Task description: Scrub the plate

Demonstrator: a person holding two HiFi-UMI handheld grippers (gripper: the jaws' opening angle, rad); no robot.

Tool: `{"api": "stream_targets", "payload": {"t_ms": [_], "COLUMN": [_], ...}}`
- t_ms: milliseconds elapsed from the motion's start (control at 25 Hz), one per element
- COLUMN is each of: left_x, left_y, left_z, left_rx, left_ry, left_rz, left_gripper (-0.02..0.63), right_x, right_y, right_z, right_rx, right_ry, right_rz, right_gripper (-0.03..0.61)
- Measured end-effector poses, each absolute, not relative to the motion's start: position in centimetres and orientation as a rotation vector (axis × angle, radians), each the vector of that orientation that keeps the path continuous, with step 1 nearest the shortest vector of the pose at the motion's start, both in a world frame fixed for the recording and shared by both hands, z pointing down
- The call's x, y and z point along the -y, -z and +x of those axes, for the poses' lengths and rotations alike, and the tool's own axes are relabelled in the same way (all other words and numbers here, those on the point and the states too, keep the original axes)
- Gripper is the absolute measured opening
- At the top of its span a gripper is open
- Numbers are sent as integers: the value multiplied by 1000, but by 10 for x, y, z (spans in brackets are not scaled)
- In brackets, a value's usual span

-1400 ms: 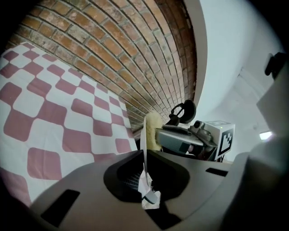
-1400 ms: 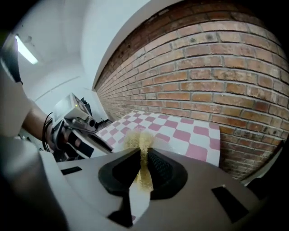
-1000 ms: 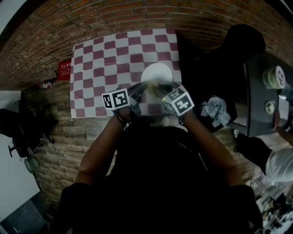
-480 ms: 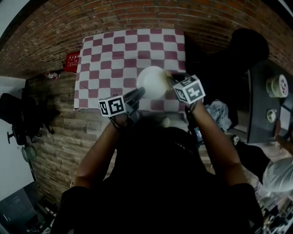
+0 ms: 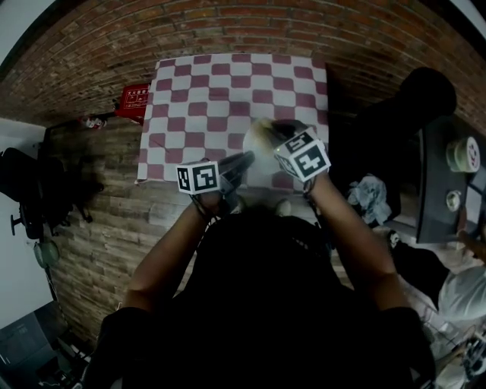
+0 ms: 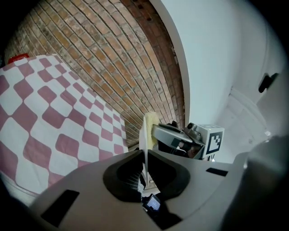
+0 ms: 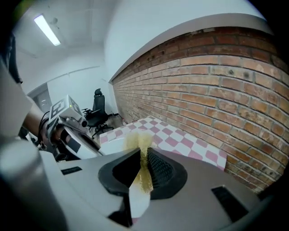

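Observation:
A white plate is held up on edge over the near right part of the checkered cloth. My left gripper is shut on its rim; in the left gripper view the plate runs edge-on between the jaws. My right gripper is shut on a yellow sponge, which lies against the plate. In the left gripper view the sponge shows just behind the plate, with the right gripper's jaws on it. The left gripper appears at the left of the right gripper view.
A red-and-white checkered cloth covers the table, which stands by a brick wall. A red box lies left of it. At the right are a dark seat, a crumpled rag and a dark table with tape rolls.
Both grippers and the plate have shifted toward the cloth's near right corner. The right gripper with the sponge has moved across the plate's face.

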State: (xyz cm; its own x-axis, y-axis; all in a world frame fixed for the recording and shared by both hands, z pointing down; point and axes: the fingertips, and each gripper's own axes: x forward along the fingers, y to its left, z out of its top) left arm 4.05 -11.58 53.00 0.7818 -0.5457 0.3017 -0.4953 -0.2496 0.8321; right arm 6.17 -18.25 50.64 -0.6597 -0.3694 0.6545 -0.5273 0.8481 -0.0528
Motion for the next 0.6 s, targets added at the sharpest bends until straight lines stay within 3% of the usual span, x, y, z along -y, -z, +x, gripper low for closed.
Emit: {"api": "stream_targets", "payload": {"t_ms": [320,600], "left_x": [131,133], "left_y": [-517,-520], "left_z": [-32,-72], "left_rx": [771,734], "left_ry": [103,86], "left_rz": [1916,1928], "left_gripper": [26,26], "right_x": [129,113], "right_y": [-508,-546], "right_z": [-13,-2], "right_rx": [2360,2221], "right_ry": [-349,-437], "right_rz": [543,602], "right_gripper": [49,51]}}
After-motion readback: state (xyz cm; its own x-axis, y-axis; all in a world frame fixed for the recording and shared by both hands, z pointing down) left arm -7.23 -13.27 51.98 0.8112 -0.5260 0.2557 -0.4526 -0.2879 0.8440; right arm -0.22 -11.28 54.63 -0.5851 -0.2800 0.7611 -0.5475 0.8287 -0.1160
